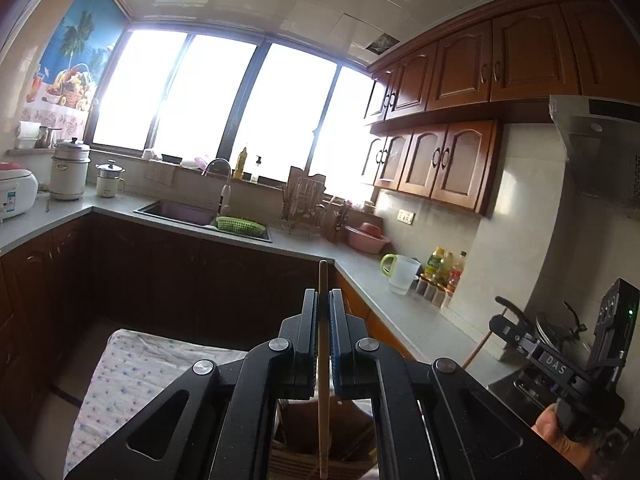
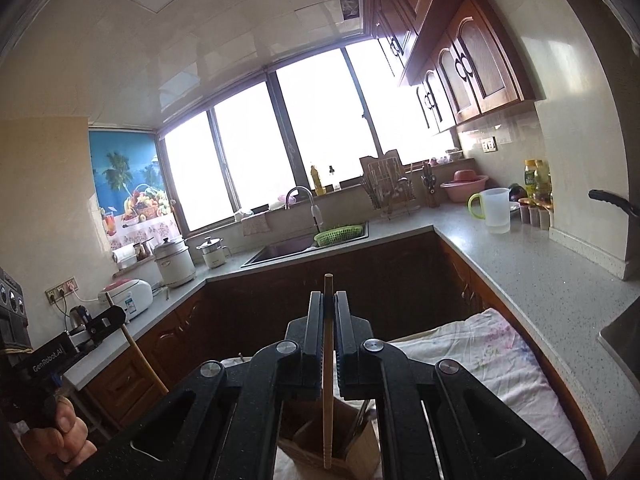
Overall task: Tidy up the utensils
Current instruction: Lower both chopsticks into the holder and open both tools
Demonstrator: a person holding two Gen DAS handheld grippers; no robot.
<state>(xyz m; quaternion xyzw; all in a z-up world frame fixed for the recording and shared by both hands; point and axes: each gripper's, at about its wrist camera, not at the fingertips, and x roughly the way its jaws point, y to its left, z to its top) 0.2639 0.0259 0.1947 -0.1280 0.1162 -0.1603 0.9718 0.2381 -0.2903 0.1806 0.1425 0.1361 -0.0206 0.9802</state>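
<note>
My left gripper (image 1: 323,300) is shut on a wooden chopstick (image 1: 322,400) that hangs upright, its lower tip over a brown utensil holder (image 1: 316,452). My right gripper (image 2: 328,302) is shut on a second wooden chopstick (image 2: 327,400), its lower end above the same holder (image 2: 340,440), which has utensils in it. The right gripper also shows at the right of the left wrist view (image 1: 508,312), its chopstick (image 1: 476,350) slanting down. The left gripper shows at the left of the right wrist view (image 2: 114,316) with its chopstick (image 2: 140,354).
The holder stands on a patterned cloth (image 1: 132,376) over a low surface. A grey L-shaped counter (image 2: 520,264) carries a sink (image 2: 288,250), green basket (image 2: 340,234), dish rack (image 2: 388,188), jug (image 2: 496,210), bottles, cookers (image 2: 174,260). Dark cabinets stand below, windows behind.
</note>
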